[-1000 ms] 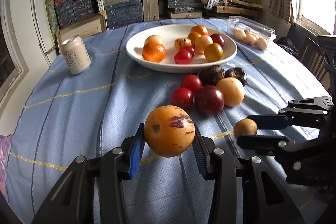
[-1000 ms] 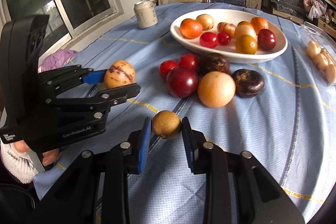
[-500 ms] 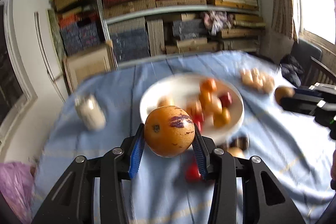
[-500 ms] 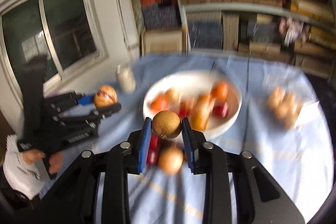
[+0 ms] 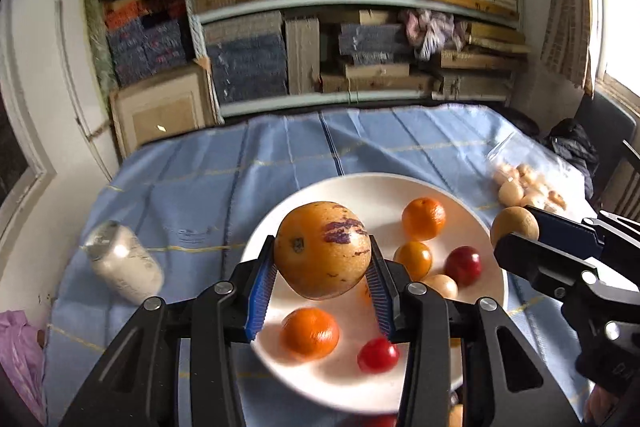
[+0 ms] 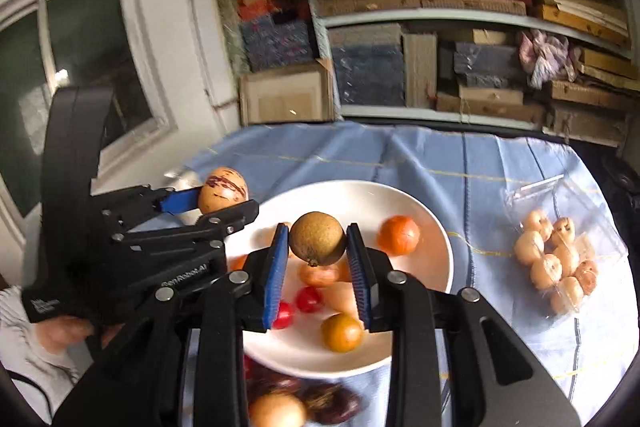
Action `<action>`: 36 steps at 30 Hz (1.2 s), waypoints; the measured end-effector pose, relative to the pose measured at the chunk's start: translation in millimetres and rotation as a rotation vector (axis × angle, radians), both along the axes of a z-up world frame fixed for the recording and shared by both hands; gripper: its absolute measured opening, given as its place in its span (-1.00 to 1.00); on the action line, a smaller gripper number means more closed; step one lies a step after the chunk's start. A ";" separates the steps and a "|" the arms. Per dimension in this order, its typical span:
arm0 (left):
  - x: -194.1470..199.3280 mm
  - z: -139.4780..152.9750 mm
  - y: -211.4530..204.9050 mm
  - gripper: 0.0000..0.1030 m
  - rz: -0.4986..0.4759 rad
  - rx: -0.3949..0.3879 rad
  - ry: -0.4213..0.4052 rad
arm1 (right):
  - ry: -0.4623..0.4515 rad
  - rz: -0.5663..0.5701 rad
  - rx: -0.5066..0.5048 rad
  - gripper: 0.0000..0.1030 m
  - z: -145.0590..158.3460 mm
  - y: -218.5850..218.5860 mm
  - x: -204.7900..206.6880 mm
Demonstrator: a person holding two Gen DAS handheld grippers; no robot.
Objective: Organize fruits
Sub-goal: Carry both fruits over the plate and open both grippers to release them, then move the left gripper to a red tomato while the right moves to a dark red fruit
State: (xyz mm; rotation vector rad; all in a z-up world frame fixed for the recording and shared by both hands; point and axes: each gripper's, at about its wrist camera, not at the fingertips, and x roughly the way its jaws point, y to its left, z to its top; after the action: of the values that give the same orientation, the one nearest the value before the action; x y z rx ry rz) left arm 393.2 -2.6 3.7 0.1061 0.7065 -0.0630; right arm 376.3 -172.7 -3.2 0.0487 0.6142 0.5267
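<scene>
A wide white ceramic plate (image 5: 472, 219) on the blue striped tablecloth (image 5: 240, 171) holds two oranges, red cherry tomatoes and small yellow-orange fruits. A clear plastic bag of pale round fruits (image 6: 560, 259) lies to its right, a white drink can (image 5: 124, 263) to its left. The left gripper (image 5: 323, 275) is clamped on a large yellow-orange fruit with purple streaks (image 5: 323, 249) above the plate. The right gripper (image 6: 318, 259) pinches a small brown round fruit (image 6: 318, 238) over the plate. Dark purple fruits (image 6: 332, 403) lie on the cloth beside the plate's near rim.
</scene>
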 end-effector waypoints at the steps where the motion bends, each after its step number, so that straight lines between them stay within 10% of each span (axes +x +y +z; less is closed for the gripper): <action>1: 8.7 -3.9 -0.7 -0.16 0.001 0.003 0.010 | 0.010 -0.005 -0.013 -0.44 -5.5 2.4 10.5; 20: 104.0 -54.9 15.1 -0.10 0.061 0.022 0.139 | 0.081 0.043 -0.158 -0.29 -74.2 38.8 106.3; 36: -33.8 35.8 30.9 0.30 0.050 0.010 -0.069 | -0.238 0.041 0.119 0.48 61.6 -41.0 -65.1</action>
State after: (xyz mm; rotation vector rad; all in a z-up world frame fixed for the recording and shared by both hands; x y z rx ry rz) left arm 359.4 28.3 39.5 0.0991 0.6403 -0.0077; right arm 311.3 -213.7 58.5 0.0847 0.3520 0.5986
